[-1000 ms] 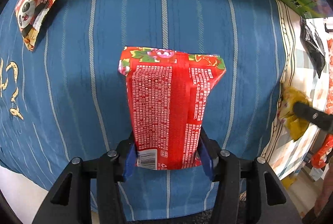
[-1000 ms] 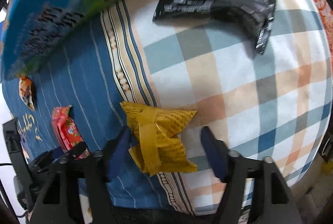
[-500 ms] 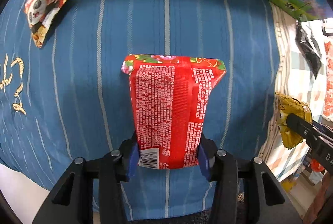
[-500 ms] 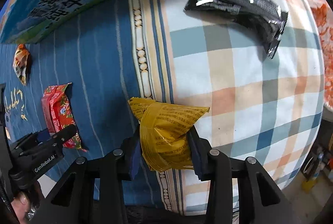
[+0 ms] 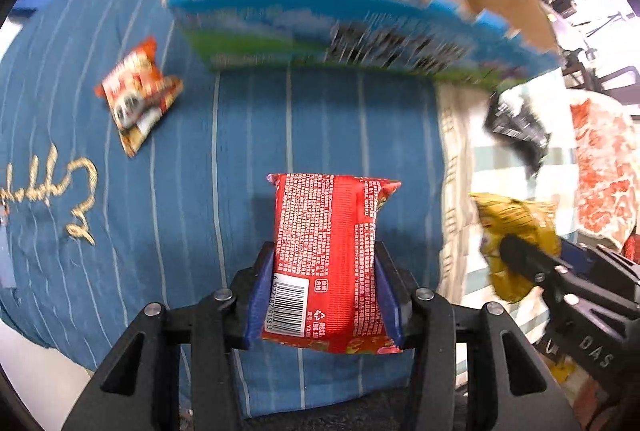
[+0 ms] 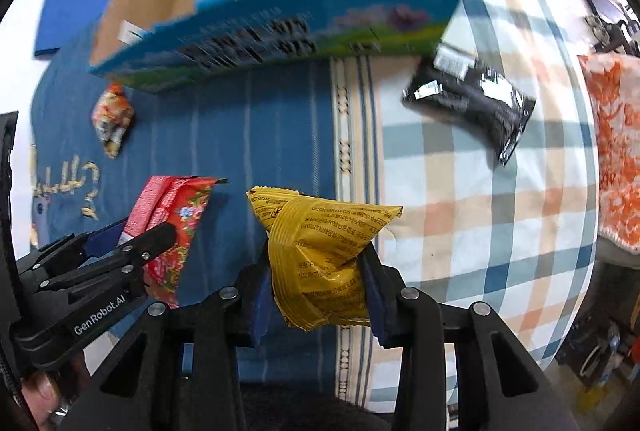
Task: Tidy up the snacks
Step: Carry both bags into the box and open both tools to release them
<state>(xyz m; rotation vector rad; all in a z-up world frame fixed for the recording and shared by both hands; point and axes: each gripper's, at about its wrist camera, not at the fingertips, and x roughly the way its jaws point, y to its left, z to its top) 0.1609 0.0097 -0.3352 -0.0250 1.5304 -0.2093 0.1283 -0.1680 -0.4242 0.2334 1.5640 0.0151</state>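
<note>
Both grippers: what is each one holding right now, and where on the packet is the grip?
Left gripper clamps the red snack packet by its lower, barcode end. Right gripper clamps the yellow snack packet across its lower half.

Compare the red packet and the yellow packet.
The red packet sits flat and rectangular in the left gripper, barcode showing; the yellow packet is crumpled and puffy in the right gripper. Red has white print, yellow dark print. Both are clamped at their lower ends, above the cloth.
</note>
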